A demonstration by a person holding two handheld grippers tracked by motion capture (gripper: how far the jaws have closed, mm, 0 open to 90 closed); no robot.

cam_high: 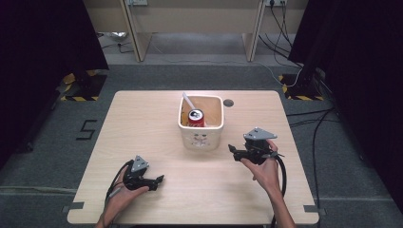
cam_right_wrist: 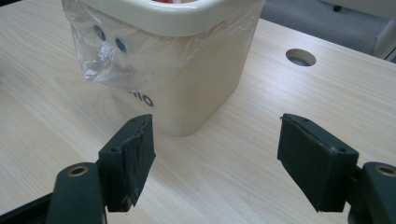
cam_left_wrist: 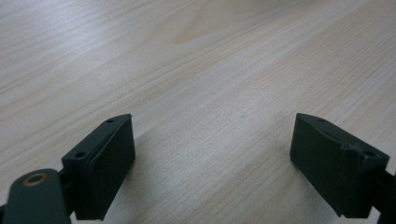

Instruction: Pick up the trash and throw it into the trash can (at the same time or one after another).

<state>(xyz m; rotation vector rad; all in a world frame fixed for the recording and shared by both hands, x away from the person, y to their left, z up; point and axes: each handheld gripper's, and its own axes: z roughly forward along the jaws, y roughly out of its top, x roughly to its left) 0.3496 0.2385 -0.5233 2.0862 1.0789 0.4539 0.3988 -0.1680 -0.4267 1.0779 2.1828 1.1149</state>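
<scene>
We judge nothing is started: both the left gripper [cam_high: 159, 179] and right gripper [cam_high: 231, 148] stand released, empty, near the bin [cam_high: 201, 138]; its can [cam_high: 196, 117] sits inside.

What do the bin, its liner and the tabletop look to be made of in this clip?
Bin: likely plastic, cream, smooth with a rounded moulded rim. Liner: thin clear plastic film, wrinkled and glossy, folded over the rim. Table: pale wood-grain surface, matte; whether laminate or real wood can't be told.
</scene>
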